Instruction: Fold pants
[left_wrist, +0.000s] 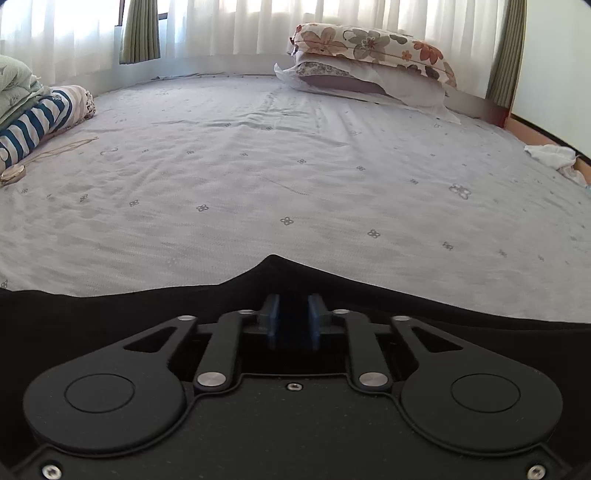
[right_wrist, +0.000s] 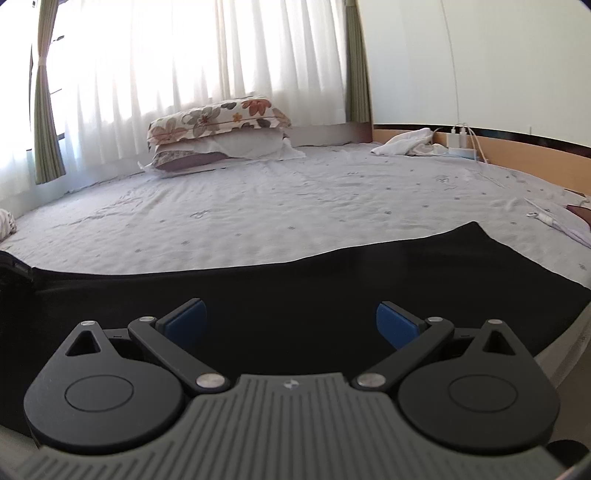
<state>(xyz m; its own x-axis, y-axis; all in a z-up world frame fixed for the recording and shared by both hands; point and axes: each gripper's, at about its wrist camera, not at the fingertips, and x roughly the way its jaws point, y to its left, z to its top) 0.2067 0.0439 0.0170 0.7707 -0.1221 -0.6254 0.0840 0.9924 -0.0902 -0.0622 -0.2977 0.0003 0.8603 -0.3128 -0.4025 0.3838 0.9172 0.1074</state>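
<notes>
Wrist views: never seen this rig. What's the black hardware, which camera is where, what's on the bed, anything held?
No robot: a person holds two-finger tongs in each hand, each with a fisheye camera looking forward along its fingers. One view is from the left tongs, the other from the right tongs. Black pants lie spread on a grey bed sheet; pillows, folded bedding and a white cloth sit near its edges. The right tongs stand wide open over the pants, holding nothing. The left pads are nearly together over the fabric; whether they pinch it is too dark to tell.
</notes>
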